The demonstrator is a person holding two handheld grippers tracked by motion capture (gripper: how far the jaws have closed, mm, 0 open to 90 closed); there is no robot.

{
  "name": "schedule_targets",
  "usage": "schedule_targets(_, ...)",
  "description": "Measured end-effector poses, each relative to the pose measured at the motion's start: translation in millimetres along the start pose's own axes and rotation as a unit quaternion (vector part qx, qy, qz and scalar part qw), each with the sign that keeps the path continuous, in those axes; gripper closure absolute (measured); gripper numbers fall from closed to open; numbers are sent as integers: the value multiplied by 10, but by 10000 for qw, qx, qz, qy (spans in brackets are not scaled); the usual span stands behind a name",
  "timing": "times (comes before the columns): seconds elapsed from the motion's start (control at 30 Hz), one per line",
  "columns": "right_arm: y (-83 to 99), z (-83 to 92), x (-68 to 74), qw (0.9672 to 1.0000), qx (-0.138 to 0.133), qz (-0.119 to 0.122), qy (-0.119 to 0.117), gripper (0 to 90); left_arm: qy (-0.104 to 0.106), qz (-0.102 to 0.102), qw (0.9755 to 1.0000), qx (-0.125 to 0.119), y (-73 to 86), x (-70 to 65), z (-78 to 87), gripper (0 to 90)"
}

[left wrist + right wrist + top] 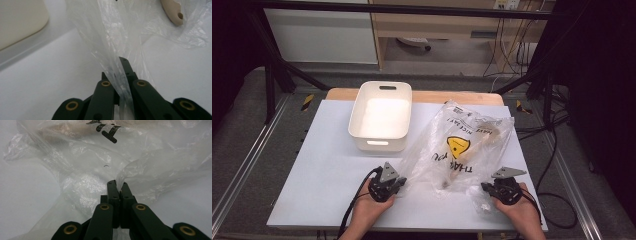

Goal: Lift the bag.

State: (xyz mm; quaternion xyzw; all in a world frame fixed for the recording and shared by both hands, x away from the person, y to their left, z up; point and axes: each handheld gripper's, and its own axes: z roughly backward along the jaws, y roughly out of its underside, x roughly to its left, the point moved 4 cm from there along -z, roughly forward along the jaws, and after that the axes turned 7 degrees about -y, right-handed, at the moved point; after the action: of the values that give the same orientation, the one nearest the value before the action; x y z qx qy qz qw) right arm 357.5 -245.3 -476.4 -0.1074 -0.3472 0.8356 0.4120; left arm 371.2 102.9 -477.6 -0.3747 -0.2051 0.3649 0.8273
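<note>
I count two claws: my left claw [400, 183] and my right claw [486, 188], one in each of the person's two hands. Each claw carries one grey three-cornered plate, so two plates, and each has two black jaws, four jaws in all. On the table [322, 165] I see one clear plastic bag [462, 145] printed with one yellow emblem. Inside it I can make out one pale wooden utensil [172, 12] with one hole in its handle end; more may lie in there, but I cannot tell. I count one white bin [381, 116], with two handle slots.
</note>
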Motion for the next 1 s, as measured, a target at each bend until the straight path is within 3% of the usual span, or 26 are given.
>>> schedule_targets(0.13,-30,-36,49,9999,5,122,-33,900,-68,80,9999,-6,3,65,26,900)
schedule_targets(0.33,-28,-7,44,9999,-65,9,-106,900,-87,152,9998,-80,-17,115,64,900)
schedule_targets(0.53,-114,78,100,9990,-384,58,-227,900,-91,195,9996,-165,-68,156,126,900)
schedule_targets(0.77,-316,195,105,9977,-621,56,-258,900,-87,109,9997,-220,-174,201,211,900)
schedule_targets(1.0,-437,159,84,9975,-597,58,-380,900,-67,70,9998,-144,-208,266,224,900)
